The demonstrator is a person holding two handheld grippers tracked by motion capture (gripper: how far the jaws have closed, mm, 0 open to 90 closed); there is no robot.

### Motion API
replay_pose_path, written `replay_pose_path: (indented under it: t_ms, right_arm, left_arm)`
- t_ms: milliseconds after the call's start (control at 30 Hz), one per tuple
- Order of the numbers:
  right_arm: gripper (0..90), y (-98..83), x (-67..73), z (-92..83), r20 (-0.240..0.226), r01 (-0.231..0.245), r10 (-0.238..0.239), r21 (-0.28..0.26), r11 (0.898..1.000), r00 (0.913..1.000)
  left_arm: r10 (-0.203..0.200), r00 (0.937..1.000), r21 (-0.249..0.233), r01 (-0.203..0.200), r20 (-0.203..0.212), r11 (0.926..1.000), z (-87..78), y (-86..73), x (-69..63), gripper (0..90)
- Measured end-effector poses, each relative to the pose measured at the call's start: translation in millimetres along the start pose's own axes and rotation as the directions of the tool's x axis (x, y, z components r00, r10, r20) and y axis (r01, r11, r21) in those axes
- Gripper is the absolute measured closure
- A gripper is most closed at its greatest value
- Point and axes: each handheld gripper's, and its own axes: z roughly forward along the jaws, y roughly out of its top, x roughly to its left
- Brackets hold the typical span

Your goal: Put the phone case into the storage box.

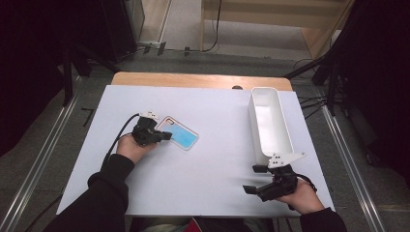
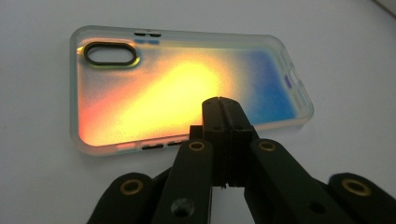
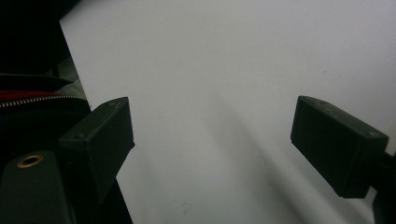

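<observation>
Your left hand-held gripper (image 2: 223,105) is clamped shut, empty, tips over the phone case (image 2: 187,88), which lies flat left of the white bin (image 1: 269,123), ready to nudge; your right hand-held gripper (image 3: 212,140) waits open.

No text, label, brand, number or sign can be read on anything here.

Bright table (image 1: 193,183), dark surroundings, soft blur.
</observation>
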Motion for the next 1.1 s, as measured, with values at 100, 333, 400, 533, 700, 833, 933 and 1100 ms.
replay_pose_path:
  t_ms: [100,333,400,533,700,833,933,1100]
  right_arm:
    - [11.8,-0.1,-0.1,-0.4,0.000,-0.002,0.002,-0.003,1.000,1.0000]
    - [11.9,0.4,0.2,-0.3,-0.003,-0.002,0.002,-0.008,1.000,1.0000]
    - [11.9,0.7,-0.2,-0.3,-0.003,0.002,-0.002,-0.012,1.000,1.0000]
    - [11.8,1.3,0.0,-0.4,0.002,0.003,-0.003,-0.021,1.000,1.0000]
    - [11.8,2.3,0.8,0.3,0.002,0.005,-0.005,-0.021,1.000,1.0000]
    - [11.8,3.5,0.9,1.3,-0.004,0.009,-0.009,-0.021,1.000,1.0000]
    - [11.9,4.4,0.5,2.0,-0.009,0.013,-0.013,-0.021,1.000,0.9999]
    - [11.8,5.4,0.6,2.8,-0.010,0.016,-0.016,-0.020,1.000,0.9998]
  left_arm:
    - [0.001,1.0000,0.005,-0.001,-0.002,1.0000,0.0,-0.7,0.5,89.1]
    - [-0.020,0.9998,-0.012,0.020,0.005,0.9997,-7.9,-0.8,1.9,82.4]
    - [-0.024,0.9994,-0.017,0.025,0.023,0.9995,-13.1,-0.3,0.4,77.3]
    - [-0.046,0.9964,-0.040,0.049,0.071,0.9980,-25.6,-2.6,-6.1,62.5]
    - [-0.046,0.9933,-0.084,0.055,0.106,0.9950,-42.7,-9.1,-17.0,50.8]
    - [-0.052,0.9898,-0.118,0.068,0.132,0.9908,-51.5,-15.1,-24.3,42.0]
    - [-0.045,0.9886,-0.118,0.063,0.143,0.9910,-55.5,-18.7,-30.7,38.9]
    - [-0.045,0.9859,-0.131,0.067,0.161,0.9892,-61.2,-23.6,-41.0,34.7]
